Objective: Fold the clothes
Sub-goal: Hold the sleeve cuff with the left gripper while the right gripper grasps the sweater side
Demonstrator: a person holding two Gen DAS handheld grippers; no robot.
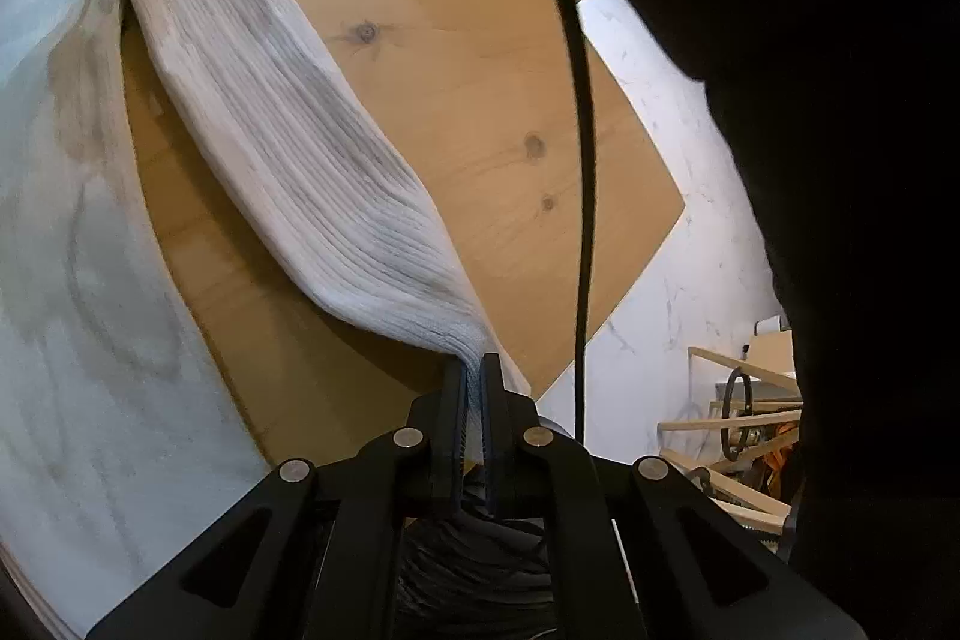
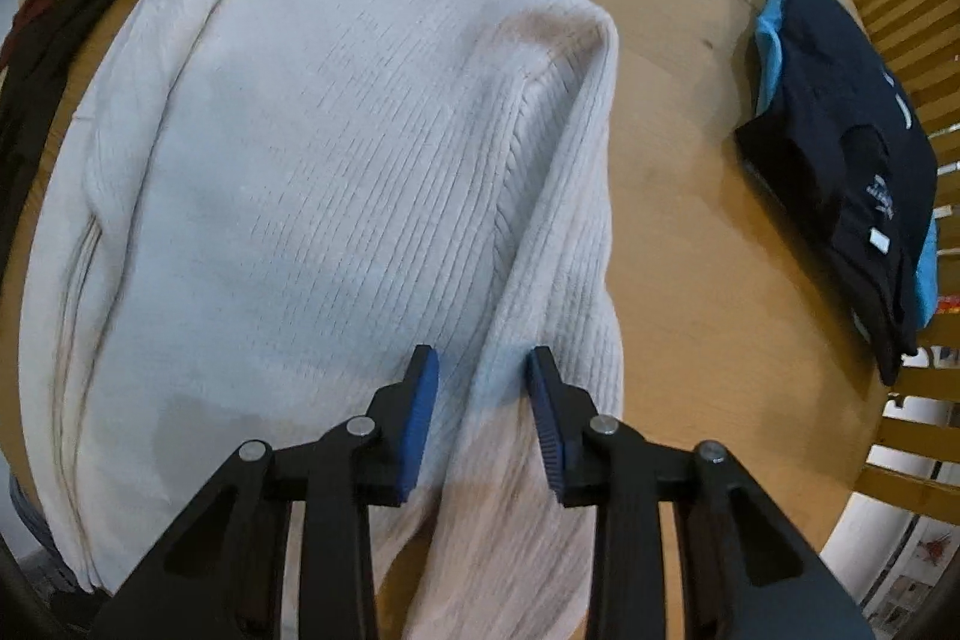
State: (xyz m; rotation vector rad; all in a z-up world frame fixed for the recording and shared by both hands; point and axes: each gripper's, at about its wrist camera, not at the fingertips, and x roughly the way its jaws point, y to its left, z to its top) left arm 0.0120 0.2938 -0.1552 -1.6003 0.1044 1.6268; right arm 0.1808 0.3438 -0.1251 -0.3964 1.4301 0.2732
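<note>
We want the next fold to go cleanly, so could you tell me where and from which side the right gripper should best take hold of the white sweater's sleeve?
Probably on the raised ridge of the sleeve, straight from above. The right gripper already straddles that fold with jaws apart, and the ribbed fabric bunches there while the white sweater lies flat elsewhere.

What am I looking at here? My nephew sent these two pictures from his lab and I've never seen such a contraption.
No robot: a person holds a two-finger gripper in each hand, each carrying a fisheye camera. The left camera shows the left gripper shut on the end of a white ribbed sweater sleeve, lifted above a wooden table. The right camera looks down: the right gripper straddles a raised fold of the sweater, pads not yet pressing. Folded dark and blue clothes lie alongside.
</note>
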